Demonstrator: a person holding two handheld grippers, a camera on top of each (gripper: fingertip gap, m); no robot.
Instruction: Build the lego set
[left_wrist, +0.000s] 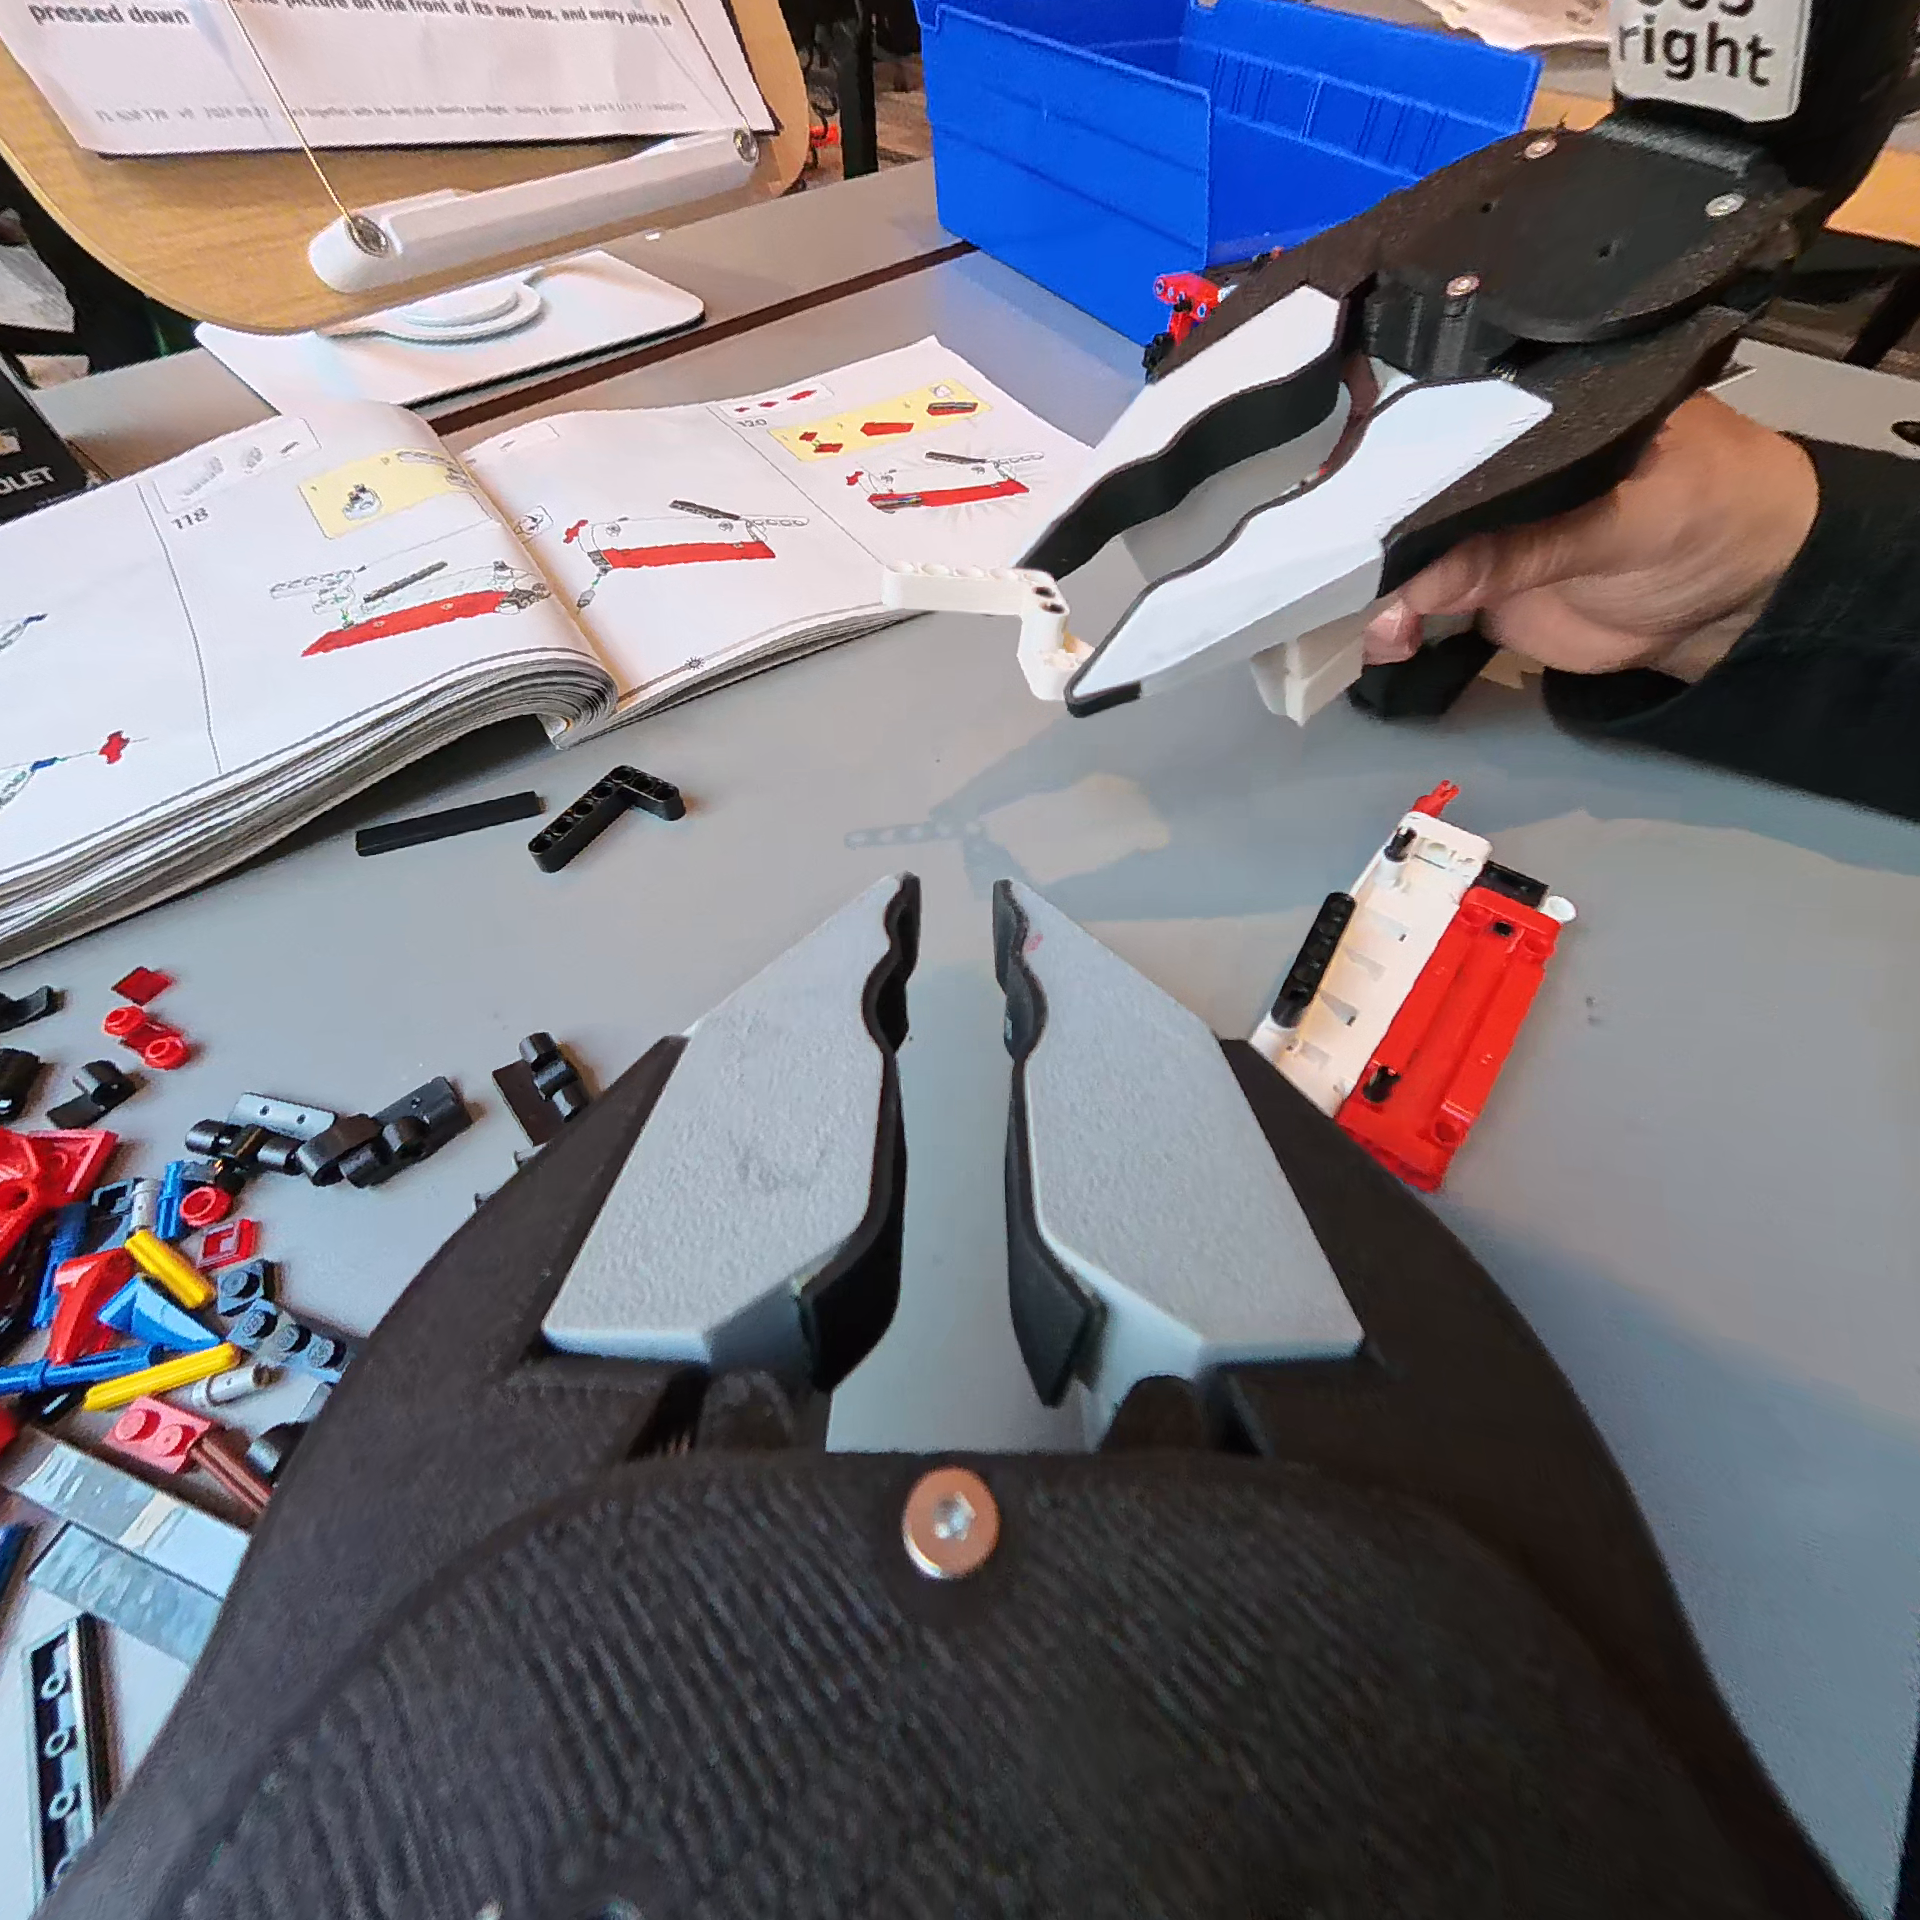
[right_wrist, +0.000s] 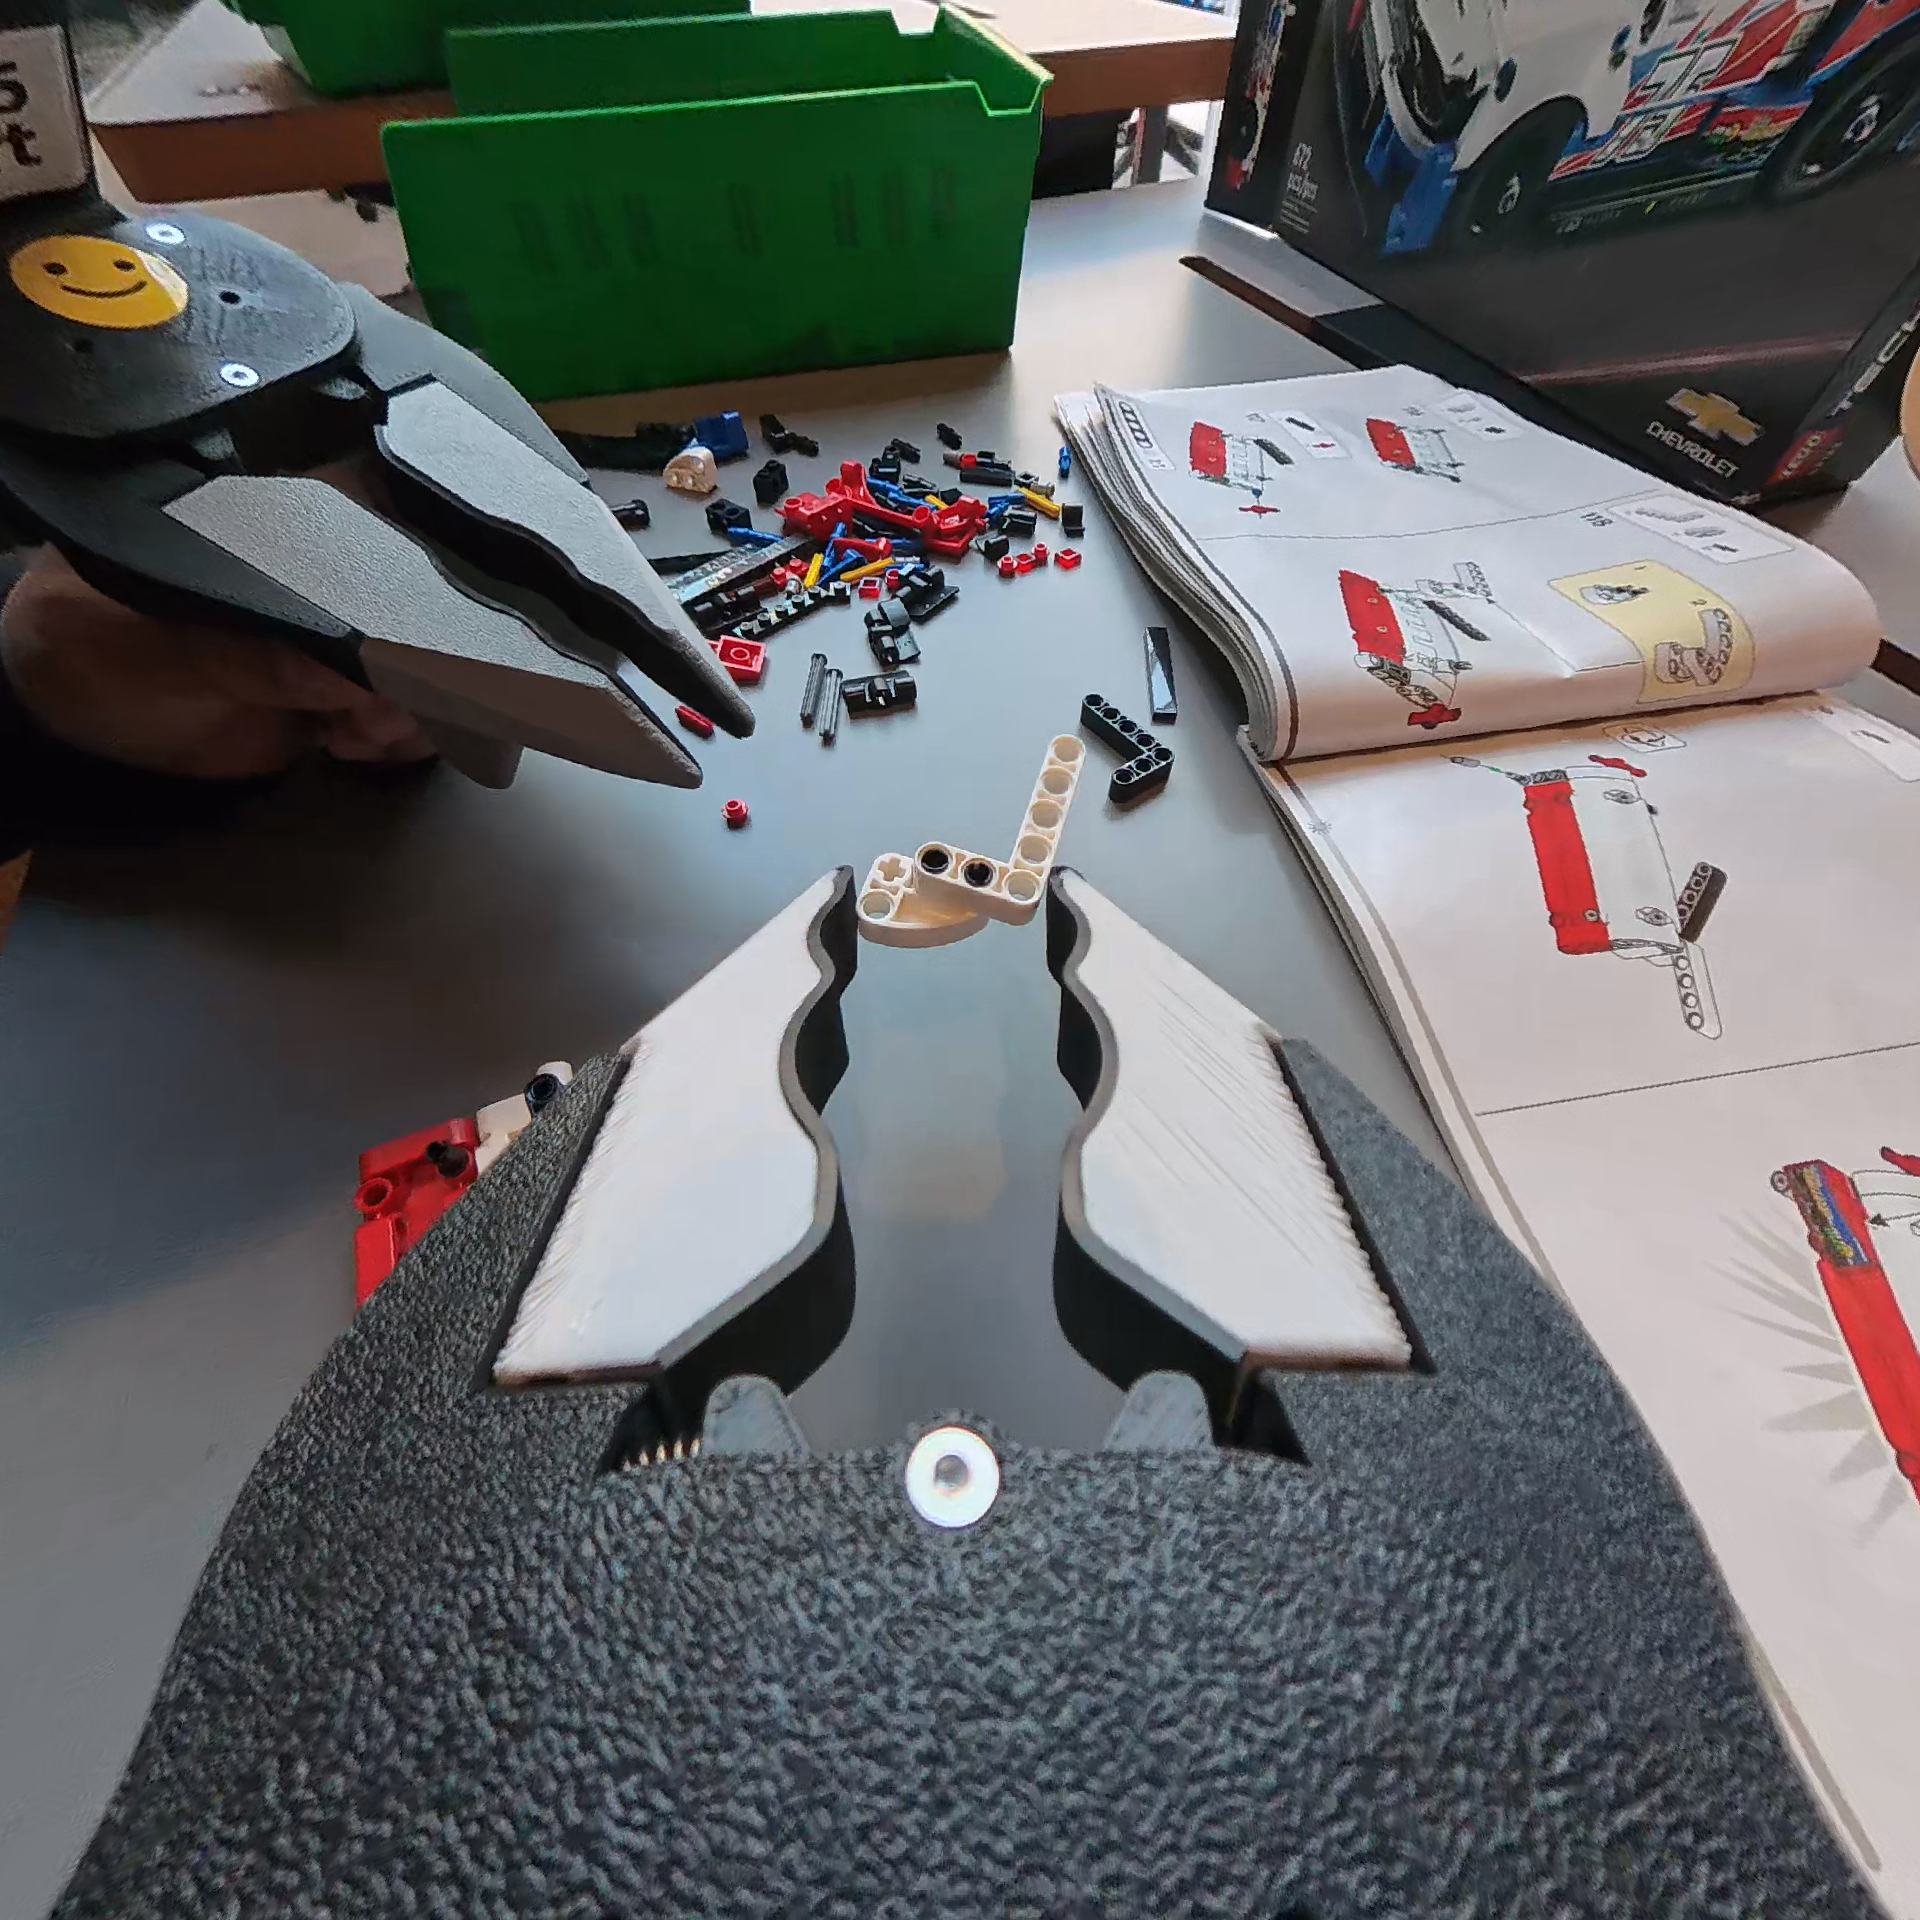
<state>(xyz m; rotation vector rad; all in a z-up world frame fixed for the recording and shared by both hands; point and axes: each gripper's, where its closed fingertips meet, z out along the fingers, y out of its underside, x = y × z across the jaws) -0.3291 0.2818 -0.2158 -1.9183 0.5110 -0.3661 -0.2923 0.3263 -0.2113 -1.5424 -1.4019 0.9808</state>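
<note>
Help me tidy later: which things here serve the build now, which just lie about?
In use: white L-shaped piece in the right gripper; red-and-white subassembly; open instruction booklet; left gripper, empty.

Lying about: loose parts pile; black L-beam; green bin; blue bin; set box.

Black tool (right_wrist: 951, 894), white fingers (right_wrist: 707, 1143), dark sleeve (left_wrist: 1766, 665)

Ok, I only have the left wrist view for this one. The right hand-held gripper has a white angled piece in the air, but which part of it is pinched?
Observer: The right hand-held gripper clamps the white L-shaped beam across its short arm. The long arm points away from the fingers.
Operator: And what stands behind the loose parts pile?
Observer: A green bin stands just beyond the loose parts pile.
</note>
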